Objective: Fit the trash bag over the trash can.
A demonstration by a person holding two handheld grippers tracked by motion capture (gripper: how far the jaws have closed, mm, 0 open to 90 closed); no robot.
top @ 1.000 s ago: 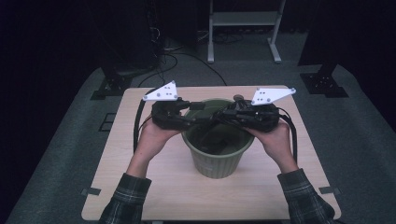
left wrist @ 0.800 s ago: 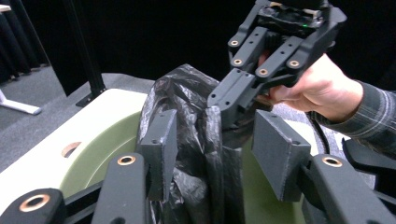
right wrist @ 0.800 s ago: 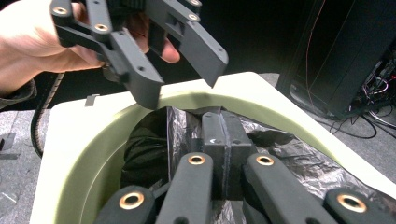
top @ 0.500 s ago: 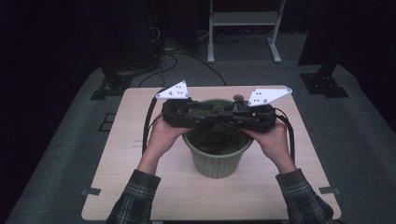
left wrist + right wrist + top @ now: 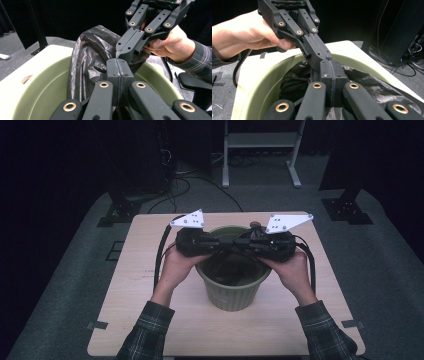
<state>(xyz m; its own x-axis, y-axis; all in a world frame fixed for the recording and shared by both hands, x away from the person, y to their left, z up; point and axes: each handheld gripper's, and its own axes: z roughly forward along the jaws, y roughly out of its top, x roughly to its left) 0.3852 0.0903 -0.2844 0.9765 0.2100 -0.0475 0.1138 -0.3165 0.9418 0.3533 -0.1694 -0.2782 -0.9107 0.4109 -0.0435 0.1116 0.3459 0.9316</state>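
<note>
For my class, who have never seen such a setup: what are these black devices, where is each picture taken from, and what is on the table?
A person holds a hand-operated gripper in each hand. The high view looks down on the wooden table, where a green bin stands. The left gripper and right gripper meet above its opening. The other two pictures come from cameras riding on each gripper, looking along its black jaws. In the left gripper view, the left gripper has just closed on a black plastic bag lining the bin. In the right gripper view, the right gripper is shut too, pinching the bag.

bag (image 5: pixel 90 57) in bin (image 5: pixel 231 296), bin on table (image 5: pixel 140 270)
</note>
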